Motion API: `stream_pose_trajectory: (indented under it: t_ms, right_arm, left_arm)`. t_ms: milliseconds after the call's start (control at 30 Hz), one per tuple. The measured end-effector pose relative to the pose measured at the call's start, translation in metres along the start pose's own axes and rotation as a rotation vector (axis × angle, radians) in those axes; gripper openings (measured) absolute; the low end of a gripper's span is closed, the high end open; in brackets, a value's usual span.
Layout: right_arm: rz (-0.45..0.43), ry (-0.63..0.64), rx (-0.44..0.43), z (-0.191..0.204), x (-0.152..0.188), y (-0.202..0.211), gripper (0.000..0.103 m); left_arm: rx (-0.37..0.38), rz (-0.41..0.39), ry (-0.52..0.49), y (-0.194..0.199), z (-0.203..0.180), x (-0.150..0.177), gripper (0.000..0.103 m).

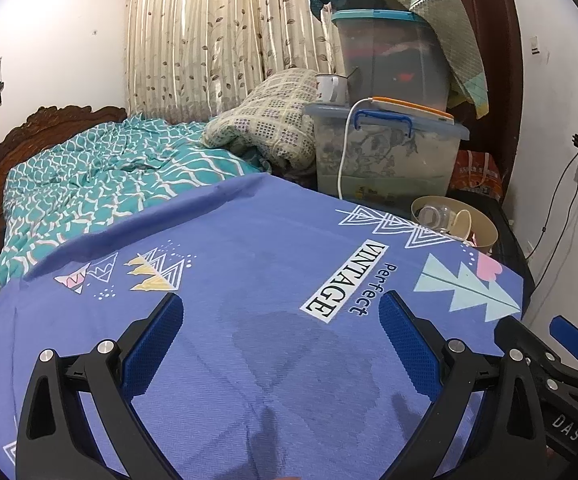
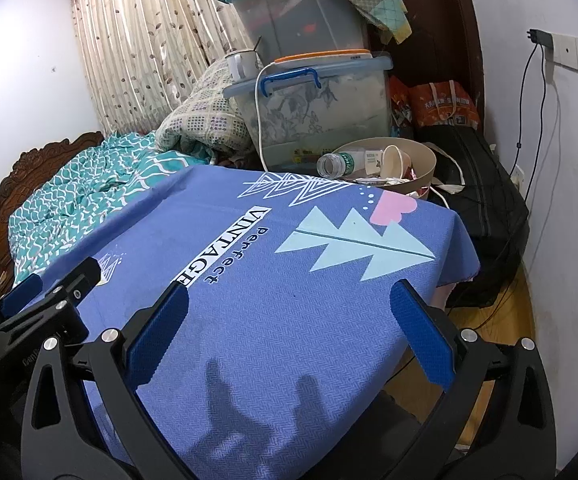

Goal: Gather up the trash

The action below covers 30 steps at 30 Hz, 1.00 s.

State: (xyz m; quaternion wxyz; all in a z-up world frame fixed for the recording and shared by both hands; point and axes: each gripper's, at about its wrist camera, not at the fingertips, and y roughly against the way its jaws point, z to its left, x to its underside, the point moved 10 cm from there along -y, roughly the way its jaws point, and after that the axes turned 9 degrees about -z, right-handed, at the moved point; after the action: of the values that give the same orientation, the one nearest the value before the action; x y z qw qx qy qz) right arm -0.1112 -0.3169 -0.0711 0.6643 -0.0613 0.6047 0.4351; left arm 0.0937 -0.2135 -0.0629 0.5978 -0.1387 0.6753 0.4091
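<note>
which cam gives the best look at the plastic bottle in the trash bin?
Right wrist. The plastic bottle lies on its side in the round bin, open mouth and label both clear, next to a paper cup. In the left wrist view the bottle is a small, blurry clear shape, mostly behind the bin wall.

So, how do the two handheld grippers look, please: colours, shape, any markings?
Both look alike. The left gripper and the right gripper have black, ribbed plastic frames with silver round bolts at the joints. Each finger carries a flat blue pad with a fine mesh texture. In the left wrist view, white letters "DAS" show on the right gripper's body. No sleeves are visible.
</note>
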Motion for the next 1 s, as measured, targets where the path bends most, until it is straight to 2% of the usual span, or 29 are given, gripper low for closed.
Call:
stream_pose_trajectory:
  t_ms: [500,800,1000]
  right_arm:
    - [-0.024,-0.029,0.025,-0.017,-0.006,0.005,0.100]
    - [-0.063,-0.008,0.007,-0.015,-0.016,0.011,0.100]
    - [-0.056,-0.012,0.007,-0.017,-0.013,0.009,0.100]
  left_arm:
    - [-0.003,-0.004,-0.009,0.000,0.005,-0.001,0.094]
    - [0.001,0.004,-0.037,0.000,0.001,0.003,0.094]
    - [0.003,0.013,-0.044,-0.001,0.000,0.006,0.094]
